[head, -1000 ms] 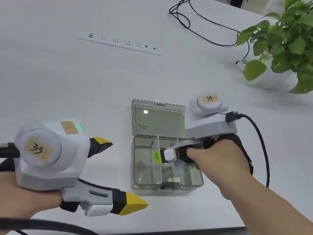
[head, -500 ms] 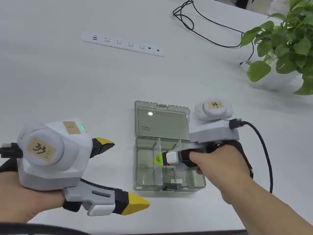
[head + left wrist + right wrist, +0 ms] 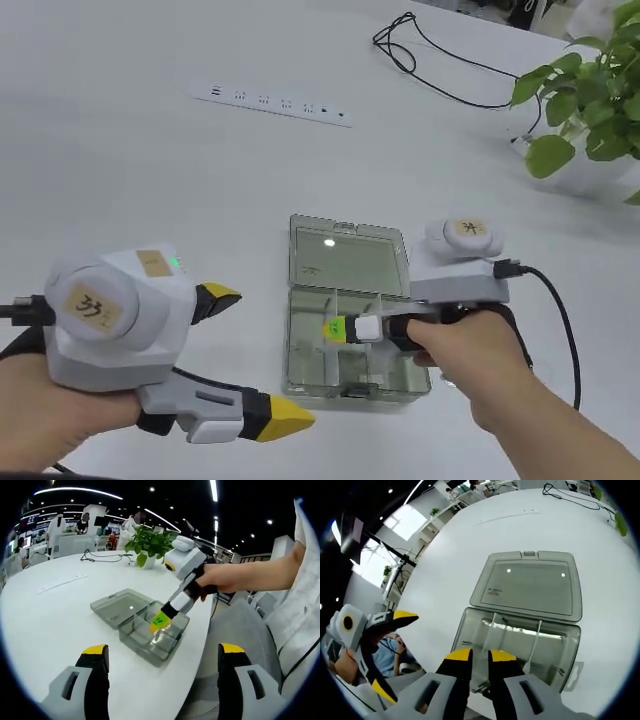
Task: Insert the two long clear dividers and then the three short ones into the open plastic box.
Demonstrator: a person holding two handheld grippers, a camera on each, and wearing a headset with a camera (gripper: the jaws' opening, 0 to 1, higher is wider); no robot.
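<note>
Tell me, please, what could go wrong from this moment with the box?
1. Nothing steadies the plastic box: the left hand-held gripper hangs open, apart from it, so a push by the right hand-held gripper, tips in or just above it, may slide it.
2. The box lies near the edge of the table and could go off.

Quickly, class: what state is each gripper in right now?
Left gripper: open, holding nothing.
Right gripper: closed, down over the plastic box; whether it grips anything cannot be told.
</note>
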